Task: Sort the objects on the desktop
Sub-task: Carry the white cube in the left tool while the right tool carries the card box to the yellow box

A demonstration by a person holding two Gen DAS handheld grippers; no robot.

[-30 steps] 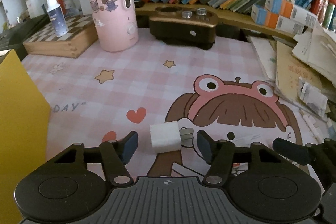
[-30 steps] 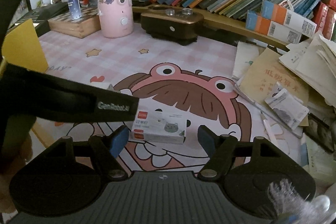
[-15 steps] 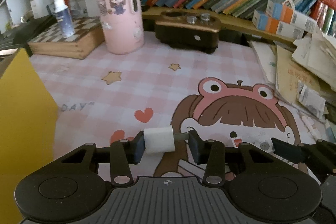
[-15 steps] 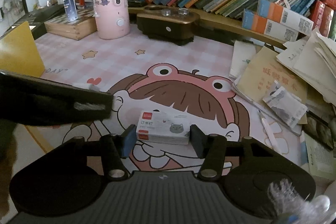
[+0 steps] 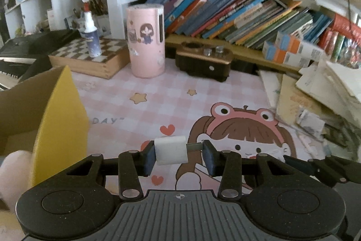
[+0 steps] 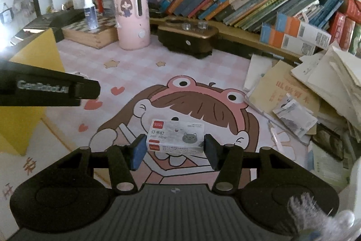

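My left gripper (image 5: 178,156) is shut on a white plug adapter (image 5: 171,150), its metal prongs against the right finger, and holds it above the pink cartoon desk mat (image 5: 171,101). My right gripper (image 6: 174,148) is shut on a small white box of staples (image 6: 174,136) with a red label and a grey cat, lifted over the mat (image 6: 135,69). The left gripper's body (image 6: 45,89) shows at the left of the right wrist view. A yellow cardboard box (image 5: 40,110) stands open at the left; it also shows in the right wrist view (image 6: 36,53).
A pink cylinder (image 5: 145,41), a dark brown device (image 5: 204,61) and a wooden chessboard box (image 5: 90,59) with a spray bottle (image 5: 90,33) stand at the back. Slanted books (image 5: 237,12) fill the shelf. Loose papers (image 6: 304,92) pile up on the right.
Both grippers closed on their objects and lifted them off the mat. The left gripper moved up and toward the yellow box, whose open inside now shows.
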